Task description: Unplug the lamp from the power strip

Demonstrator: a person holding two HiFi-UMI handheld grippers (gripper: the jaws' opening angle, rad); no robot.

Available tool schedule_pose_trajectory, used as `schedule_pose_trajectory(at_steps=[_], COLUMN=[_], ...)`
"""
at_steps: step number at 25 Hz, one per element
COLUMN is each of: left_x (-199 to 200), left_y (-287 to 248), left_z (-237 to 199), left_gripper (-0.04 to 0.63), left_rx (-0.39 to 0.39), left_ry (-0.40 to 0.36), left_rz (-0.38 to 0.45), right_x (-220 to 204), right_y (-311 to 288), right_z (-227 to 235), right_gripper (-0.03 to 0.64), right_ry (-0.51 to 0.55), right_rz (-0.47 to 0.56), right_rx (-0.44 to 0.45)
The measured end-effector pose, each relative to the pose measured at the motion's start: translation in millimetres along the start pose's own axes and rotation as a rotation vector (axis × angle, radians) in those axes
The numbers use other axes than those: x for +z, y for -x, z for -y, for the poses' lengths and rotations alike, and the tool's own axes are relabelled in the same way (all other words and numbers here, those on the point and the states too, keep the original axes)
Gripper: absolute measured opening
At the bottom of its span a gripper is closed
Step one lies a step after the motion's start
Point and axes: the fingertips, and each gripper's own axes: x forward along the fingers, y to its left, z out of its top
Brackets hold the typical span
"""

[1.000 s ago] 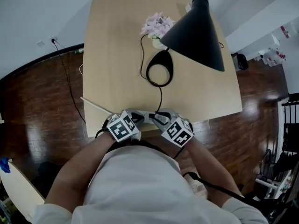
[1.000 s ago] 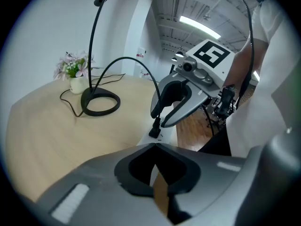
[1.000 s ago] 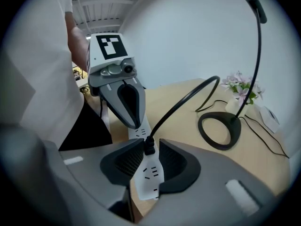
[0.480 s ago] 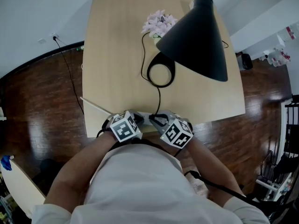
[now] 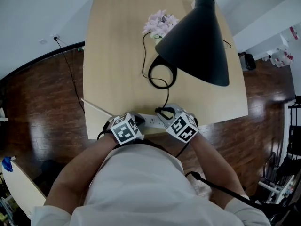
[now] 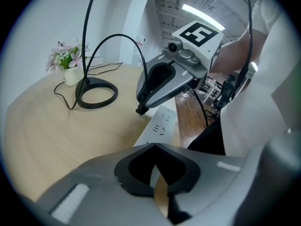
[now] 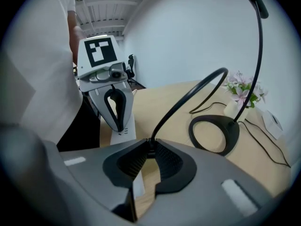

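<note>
my right gripper (image 7: 149, 144), jaws pinched on the lamp plug (image 6: 140, 110), which hangs just above the white power strip (image 6: 161, 125), apparently clear of its sockets; my left gripper (image 6: 154, 147), jaws pressed together, tips down on the strip's left end; lamp base (image 5: 162, 74) farther back on the wooden table (image 5: 113, 55).

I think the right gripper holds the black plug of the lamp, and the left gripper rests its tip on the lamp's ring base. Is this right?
Not fully. The left gripper rests its tip on the white power strip, not on the lamp's ring base, which stands farther off; the right gripper view shows this. The right gripper does hold the black plug.
</note>
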Motion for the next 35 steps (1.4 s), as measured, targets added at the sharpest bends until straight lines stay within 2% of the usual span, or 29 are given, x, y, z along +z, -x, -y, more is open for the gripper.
schedule_pose_trajectory(at_steps=[7,12,18,24,35], left_x=[-0.3,-1.1,-2.1,-2.5,-3.8], left_y=[0.7,1.4,1.9,2.6,2.9], left_z=[0.4,-0.1,-0.7,-0.6,-1.3], left_gripper=[0.003,0.003,0.003,0.003,0.003], left_rx=[-0.003,-0.011,-0.014,-0.017,-0.005], left_ry=[0.003,0.011,0.021,0.011,-0.012], left_rz=[0.005,0.004,0.01,0.0,-0.016], right_x=[-17.7,-20.6,-25.0,-30.7,-41.8], right_y=[-14.6,-16.9,-15.9,-9.3,10.6], right_z=[1.9,4.1,6.5,8.0,15.5], right_gripper=[0.058,0.061,0.083,0.089,0.123], right_ry=[-0.012,-0.043,-0.074,-0.068,-0.136], right_rz=[-0.027,-0.005,-0.017,-0.088,-0.132], right_rx=[0.024,0.018,-0.004,-0.038,-0.118])
